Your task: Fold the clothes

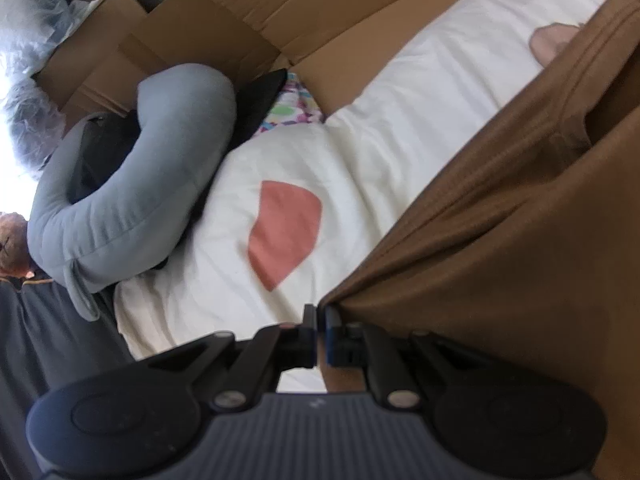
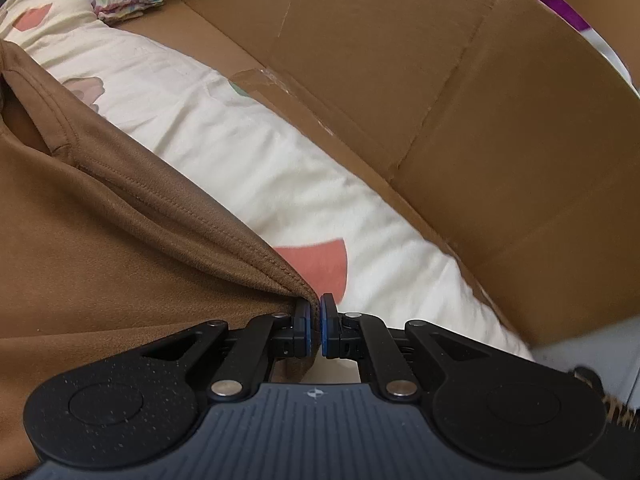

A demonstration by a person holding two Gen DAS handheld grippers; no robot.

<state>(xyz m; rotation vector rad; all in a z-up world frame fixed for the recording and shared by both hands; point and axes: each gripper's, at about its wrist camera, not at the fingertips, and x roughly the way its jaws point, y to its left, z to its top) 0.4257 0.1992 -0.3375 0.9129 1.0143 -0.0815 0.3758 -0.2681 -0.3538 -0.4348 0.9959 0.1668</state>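
Your left claw [image 1: 321, 322] sits closest to its lens, its 2 fingers pressed almost together on a corner of the brown garment [image 1: 520, 248]. Cloth fans out from that pinch toward the far side, so the grip is carrying tension, not merely resting on the fabric. Your right claw [image 2: 315, 312] does the same at another corner: its blue-padded fingers are nearly closed, with a bunched point of the same brown garment [image 2: 100, 240] caught between them.

You hold 2 corners because a soft, floppy thing keeps an edge straight only while it is pulled from both ends. A stitched hem runs away from each pinch, and a seamed opening shows farther along the garment, which suggests you have it by one finished edge.

Beneath and beyond the garment lies the bed sheet [image 1: 360, 152], cream with pink patches, serving as the flat surface to fold on. Whether the garment hangs clear of the sheet or drags on it, I cannot tell. Past the sheet, flattened cardboard [image 2: 460, 100] stands like a wall. On the far side of the sheet from your left claw, a grey curved pillow [image 1: 132, 184] and a small patterned cloth [image 1: 292, 112] lie well apart from the garment, out of the folding space.

Judging by the taut spread, this fits either laying the garment out flat or carrying one edge over for a fold.
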